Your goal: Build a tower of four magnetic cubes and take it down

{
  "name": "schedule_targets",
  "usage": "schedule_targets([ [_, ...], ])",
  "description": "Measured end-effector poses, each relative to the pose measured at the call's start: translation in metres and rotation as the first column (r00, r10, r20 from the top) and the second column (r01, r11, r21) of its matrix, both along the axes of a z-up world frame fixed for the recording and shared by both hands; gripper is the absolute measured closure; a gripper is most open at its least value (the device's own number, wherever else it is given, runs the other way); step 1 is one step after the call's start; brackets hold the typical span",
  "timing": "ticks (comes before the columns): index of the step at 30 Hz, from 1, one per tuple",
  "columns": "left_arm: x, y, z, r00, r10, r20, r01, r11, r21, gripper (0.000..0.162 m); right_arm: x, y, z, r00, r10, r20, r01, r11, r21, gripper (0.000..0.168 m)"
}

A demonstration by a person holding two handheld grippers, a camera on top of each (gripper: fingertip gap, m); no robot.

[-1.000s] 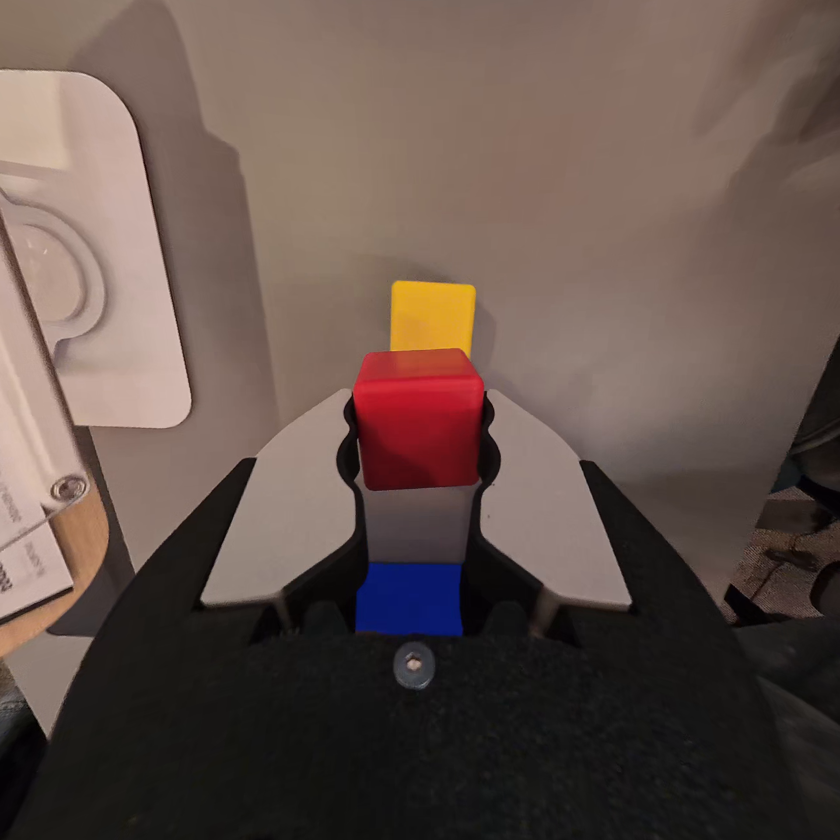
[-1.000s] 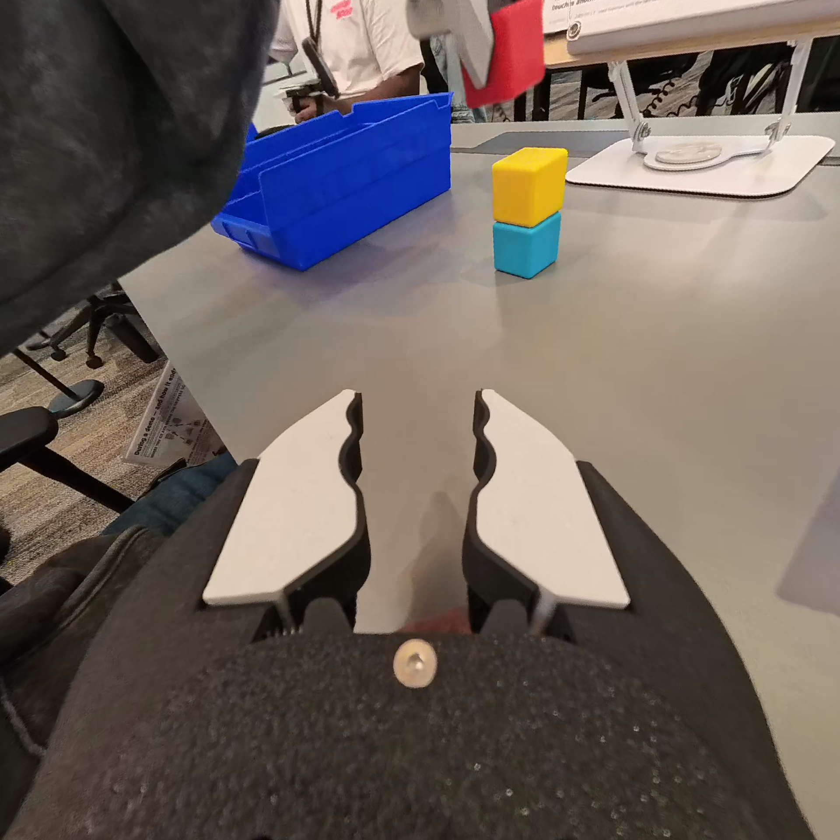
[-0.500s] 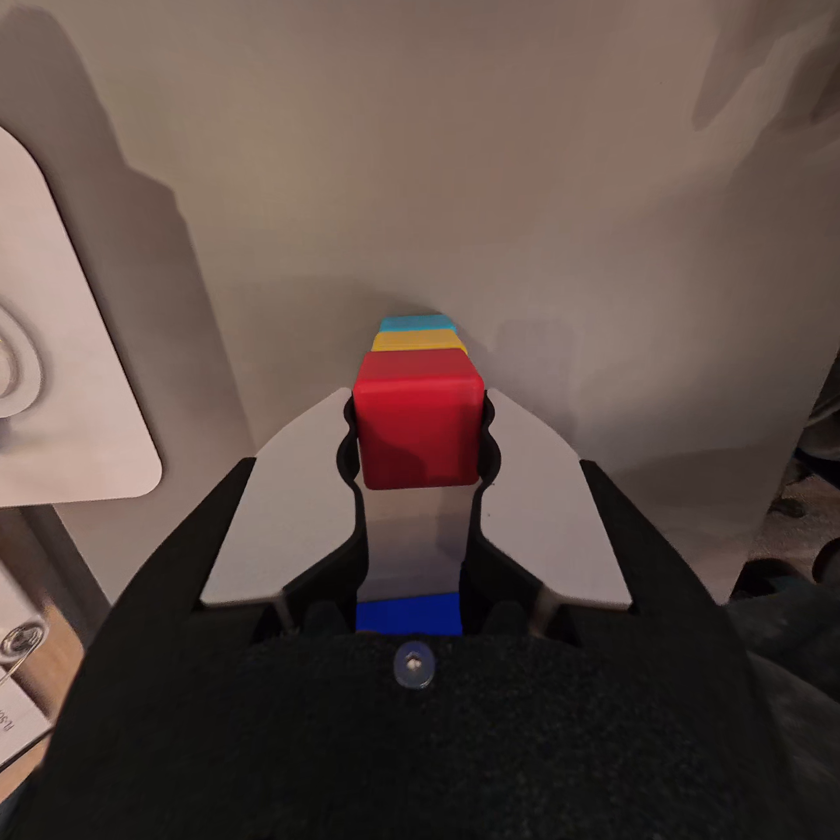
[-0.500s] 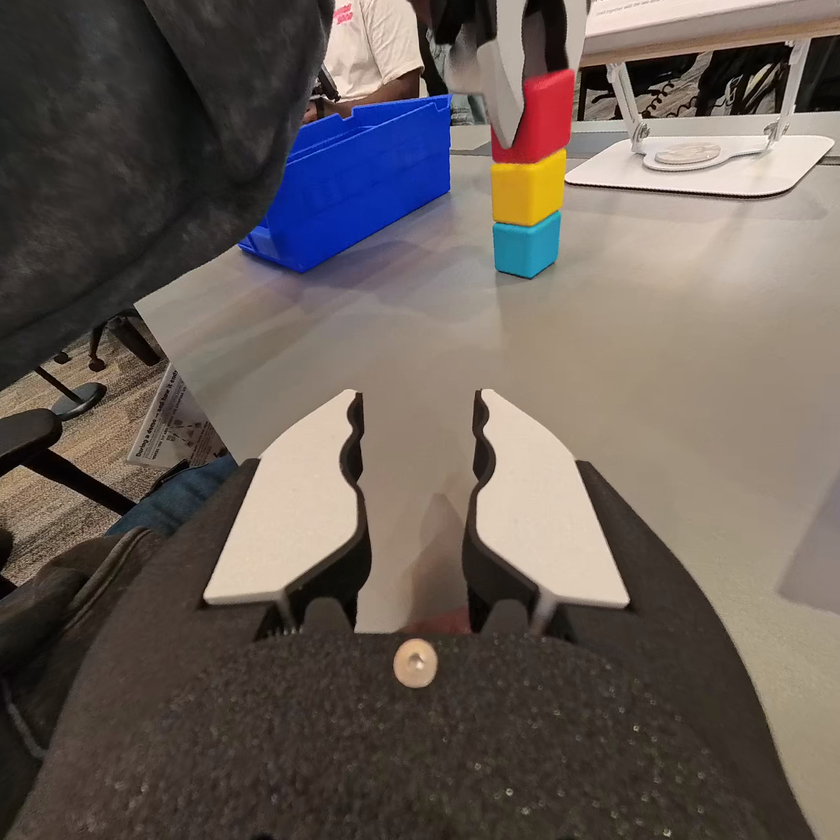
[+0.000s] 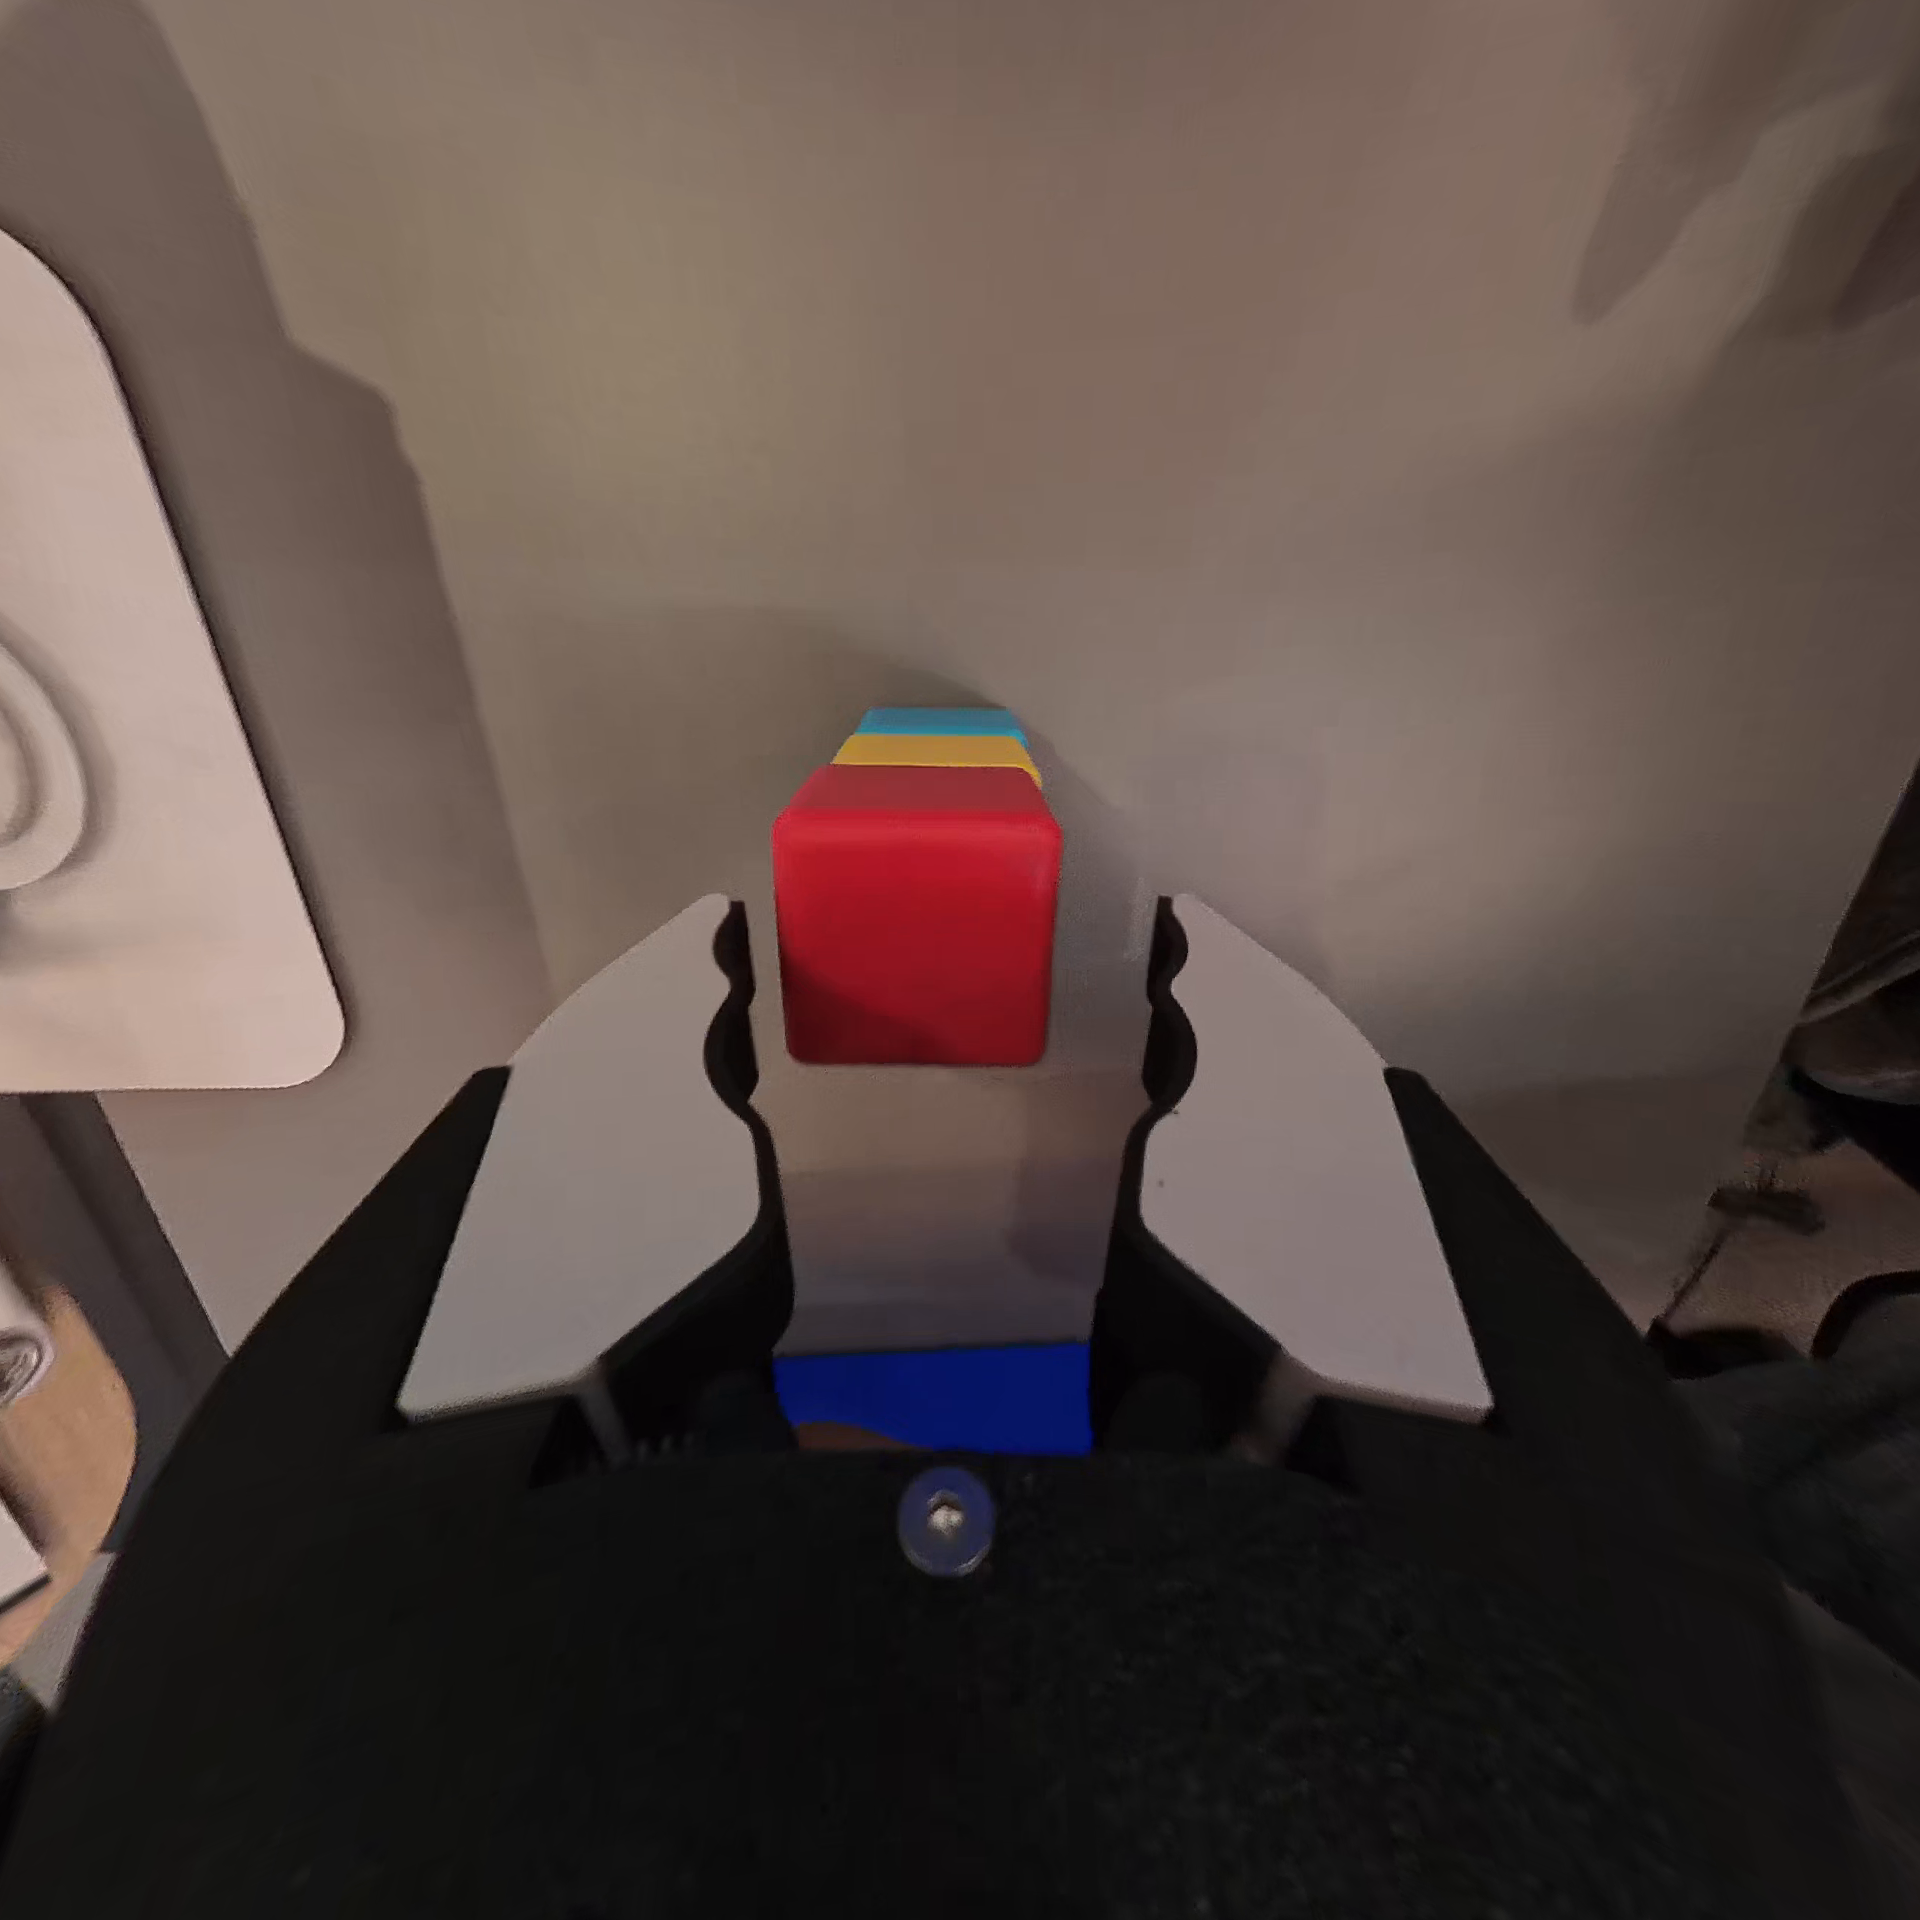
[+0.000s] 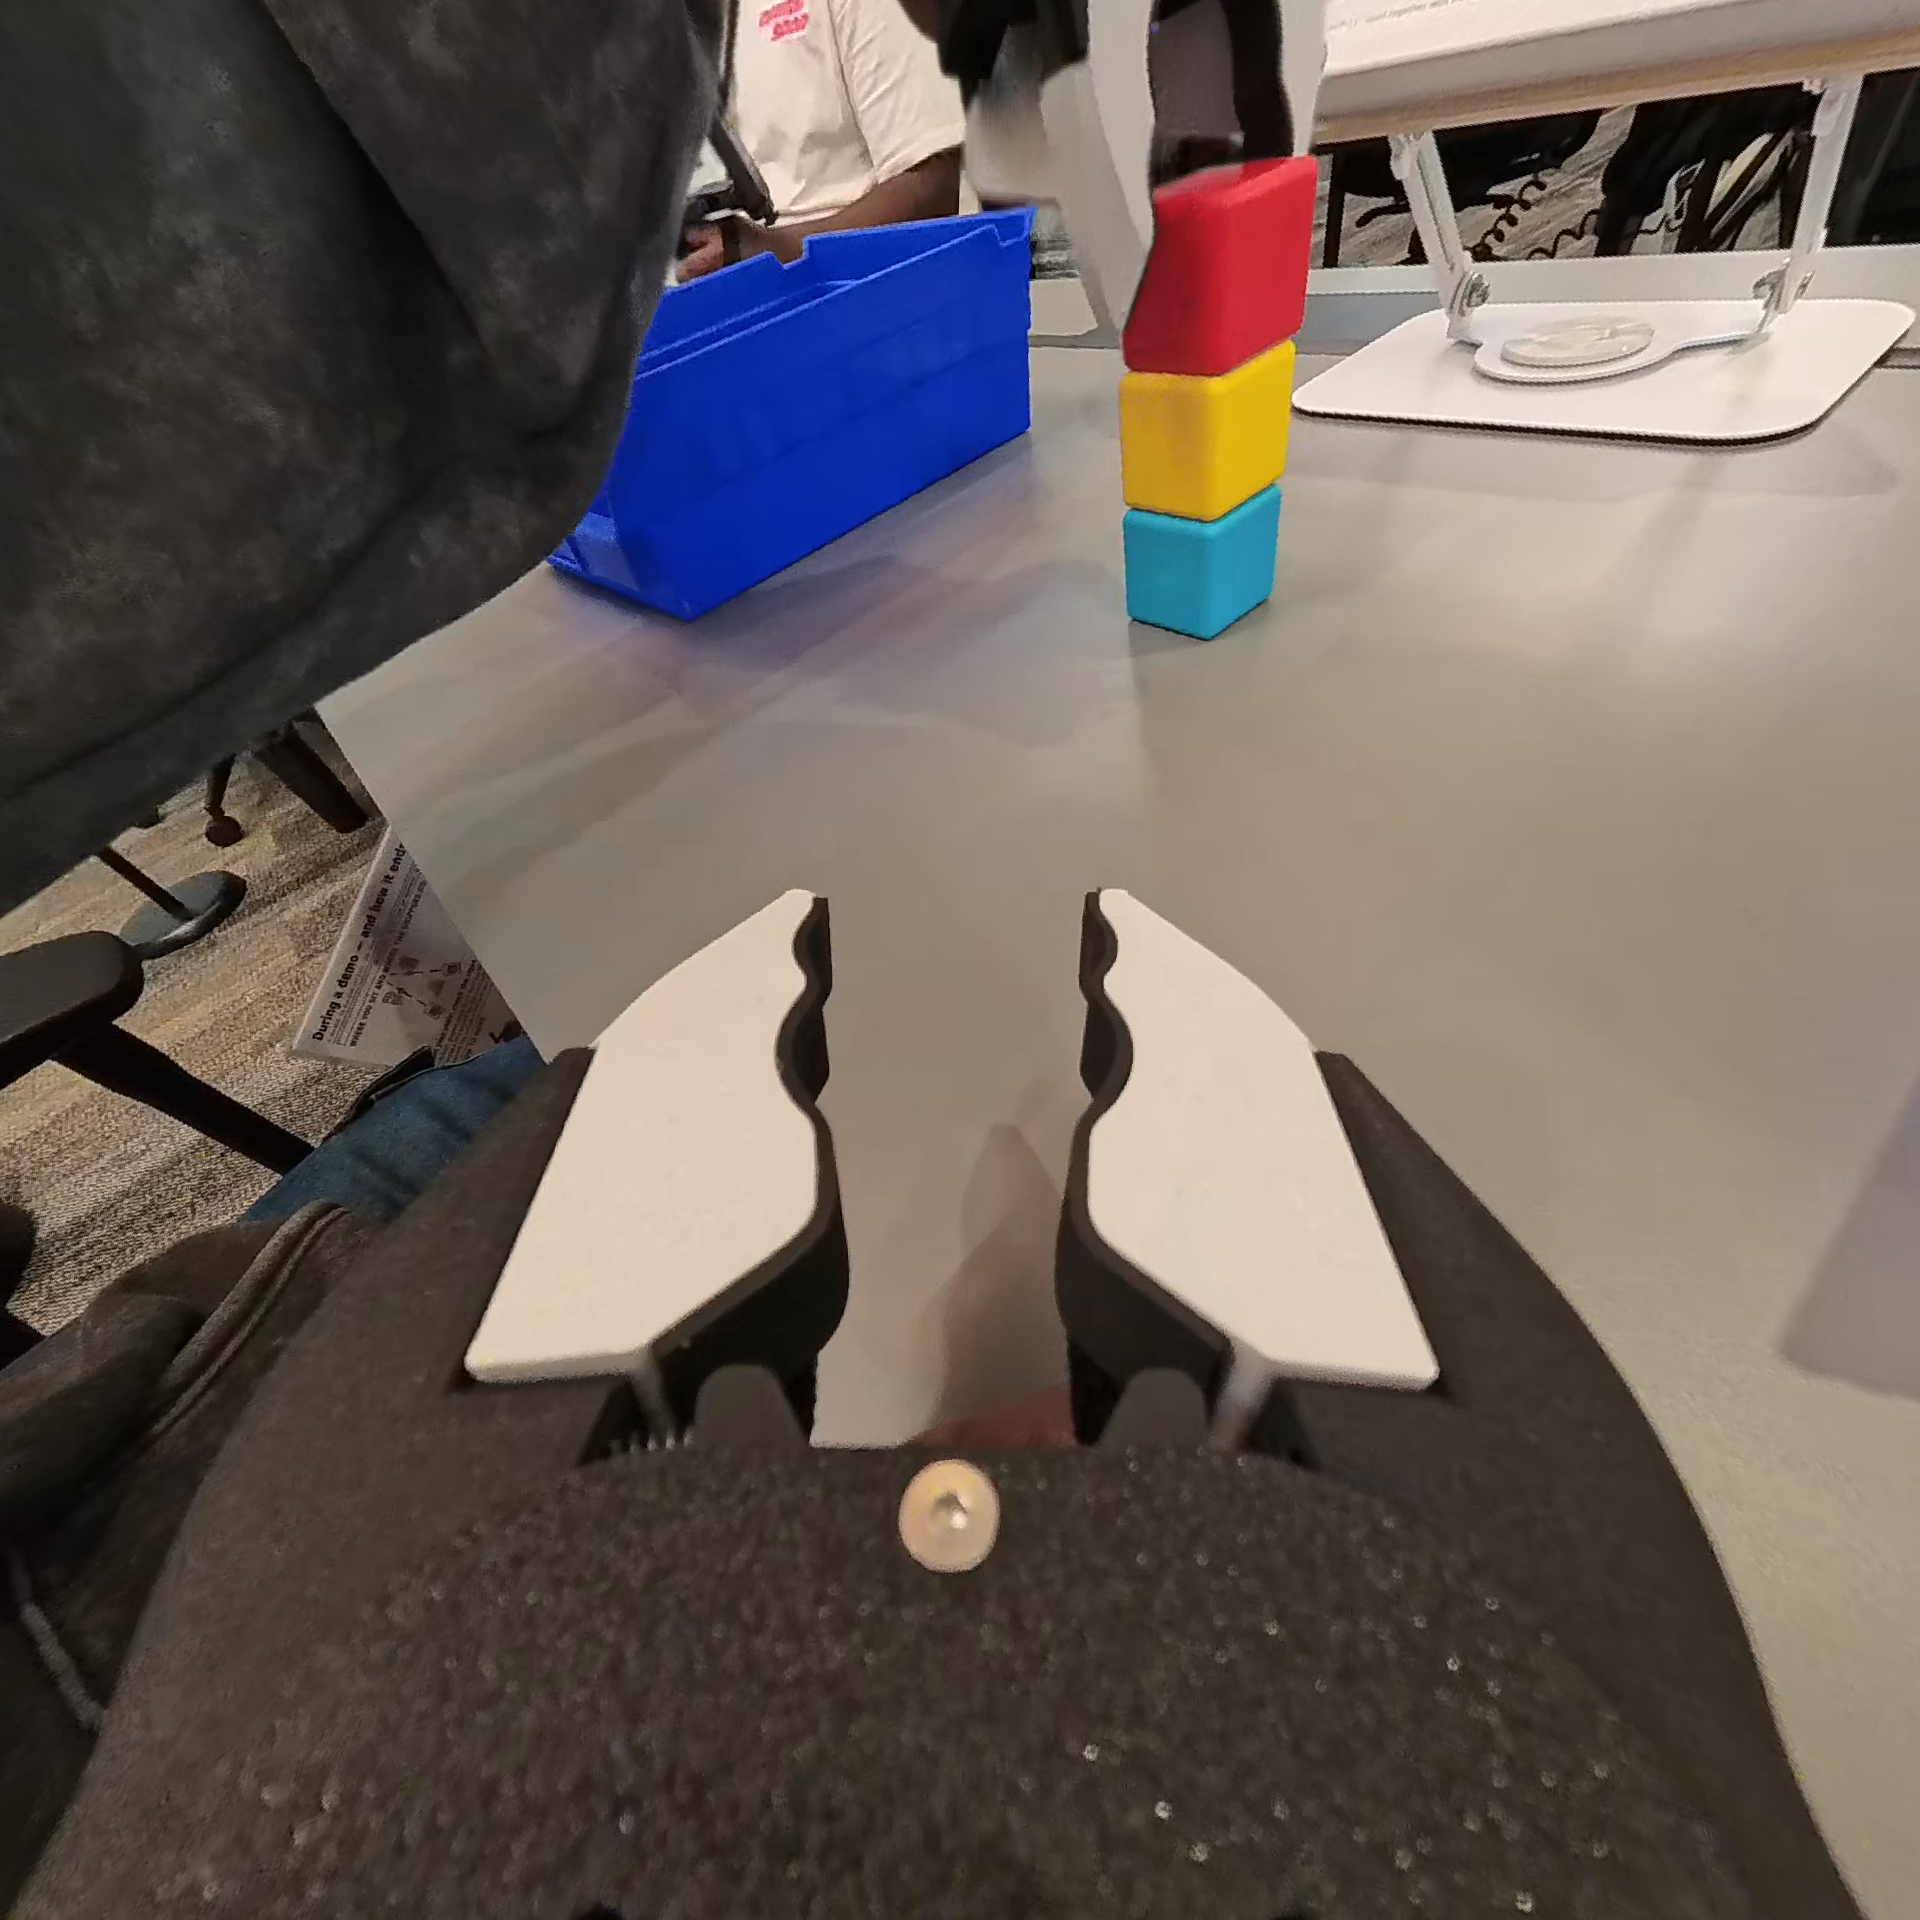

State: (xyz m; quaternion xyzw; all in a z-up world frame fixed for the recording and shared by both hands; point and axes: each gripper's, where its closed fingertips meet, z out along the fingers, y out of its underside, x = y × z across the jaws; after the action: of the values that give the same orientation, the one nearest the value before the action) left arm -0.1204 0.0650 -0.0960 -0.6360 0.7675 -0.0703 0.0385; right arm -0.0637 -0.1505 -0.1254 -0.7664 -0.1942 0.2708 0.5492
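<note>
A red cube (image 5: 914,935) sits on top of a yellow cube (image 5: 935,750), which stands on a cyan cube (image 5: 940,720) on the grey table (image 5: 1039,364). My left gripper (image 5: 945,914) points down over the stack. It is open, with a gap between each pad and the red cube. In the right wrist view the red cube (image 6: 1221,275) looks slightly tilted on the yellow cube (image 6: 1205,431) and the cyan cube (image 6: 1200,561), with the left gripper's fingers (image 6: 1101,208) around it. My right gripper (image 6: 956,904) is open and empty, low over the near table.
A blue bin (image 6: 831,405) stands left of the stack. A white stand base (image 6: 1600,374) lies behind it to the right and also shows in the left wrist view (image 5: 125,727). A dark sleeve (image 6: 260,364) fills the upper left. A person (image 6: 842,94) sits beyond the bin.
My left gripper carried the red cube down onto the yellow cube, then opened its jaws and let go. The right gripper has not moved.
</note>
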Motion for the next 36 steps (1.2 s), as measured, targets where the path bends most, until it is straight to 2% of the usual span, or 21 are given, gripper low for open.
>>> schedule_targets([
  [2, -0.002, -0.004, 0.018, 0.997, 0.033, 0.075, -0.034, 0.999, 0.01, 0.08, 0.0, 0.0, 0.0, 1.0, -0.001, 0.001, 0.001, 1.0, 0.002, 0.122],
  [5, -0.006, -0.008, 0.063, 0.954, 0.081, 0.288, -0.1, 0.994, 0.05, 0.081, 0.0, 0.0, 0.0, 1.0, 0.0, 0.001, 0.0, 1.0, 0.0, 0.122],
  [7, -0.018, -0.007, 0.095, 0.883, 0.117, 0.455, -0.181, 0.979, 0.098, 0.087, 0.0, 0.0, 0.0, 1.0, -0.001, 0.001, 0.001, 1.0, -0.004, 0.122],
  [9, -0.04, -0.009, 0.121, 0.782, 0.171, 0.599, -0.296, 0.948, 0.115, 0.087, 0.0, 0.0, -0.001, 1.0, 0.0, 0.003, 0.0, 1.0, -0.005, 0.122],
  [11, -0.071, -0.012, 0.132, 0.68, 0.241, 0.693, -0.424, 0.899, 0.104, 0.088, 0.0, -0.001, 0.0, 1.0, 0.0, 0.003, 0.0, 1.0, -0.002, 0.122],
  [16, -0.181, -0.017, 0.128, 0.461, 0.402, 0.791, -0.715, 0.696, 0.063, 0.093, 0.0, -0.001, -0.001, 1.0, 0.0, 0.013, 0.0, 1.0, -0.001, 0.122],
  [18, -0.225, -0.02, 0.125, 0.355, 0.484, 0.8, -0.784, 0.62, -0.028, 0.092, -0.001, -0.001, -0.001, 1.0, 0.003, 0.021, -0.003, 1.0, -0.001, 0.122],
  [20, -0.265, -0.014, 0.127, 0.213, 0.558, 0.802, -0.834, 0.532, -0.149, 0.093, -0.002, -0.001, -0.002, 1.0, 0.005, 0.026, -0.005, 1.0, -0.002, 0.122],
  [22, -0.304, 0.005, 0.121, 0.075, 0.661, 0.747, -0.897, 0.372, -0.239, 0.094, -0.003, -0.001, -0.004, 0.999, 0.011, 0.031, -0.01, 1.0, -0.014, 0.123],
  [24, -0.336, 0.029, 0.107, -0.033, 0.739, 0.673, -0.952, 0.181, -0.246, 0.095, -0.004, -0.001, -0.006, 0.999, 0.023, 0.037, -0.022, 0.999, -0.03, 0.123],
  [25, -0.345, 0.041, 0.099, -0.076, 0.765, 0.64, -0.962, 0.112, -0.249, 0.094, -0.005, 0.0, -0.007, 0.999, 0.029, 0.04, -0.027, 0.999, -0.038, 0.123],
  [27, -0.345, 0.065, 0.081, -0.157, 0.811, 0.564, -0.955, 0.021, -0.297, 0.095, -0.006, 0.0, -0.008, 0.999, 0.032, 0.044, -0.03, 0.998, -0.052, 0.123],
  [29, -0.341, 0.091, 0.055, -0.221, 0.854, 0.472, -0.95, -0.077, -0.304, 0.09, -0.005, 0.001, -0.009, 0.999, 0.026, 0.045, -0.024, 0.998, -0.059, 0.123],
  [31, -0.334, 0.115, 0.031, -0.26, 0.875, 0.408, -0.945, -0.144, -0.293, 0.095, -0.005, 0.0, -0.008, 0.999, 0.028, 0.041, -0.026, 0.998, -0.052, 0.123],
  [33, -0.335, 0.135, 0.008, -0.295, 0.889, 0.351, -0.946, -0.222, -0.234, 0.093, -0.004, 0.0, -0.006, 0.999, 0.024, 0.028, -0.023, 0.999, -0.04, 0.123],
  [36, -0.33, 0.155, -0.015, -0.341, 0.91, 0.238, -0.933, -0.295, -0.206, 0.087, -0.003, 0.0, -0.004, 1.0, 0.022, 0.012, -0.022, 0.999, -0.033, 0.124],
])
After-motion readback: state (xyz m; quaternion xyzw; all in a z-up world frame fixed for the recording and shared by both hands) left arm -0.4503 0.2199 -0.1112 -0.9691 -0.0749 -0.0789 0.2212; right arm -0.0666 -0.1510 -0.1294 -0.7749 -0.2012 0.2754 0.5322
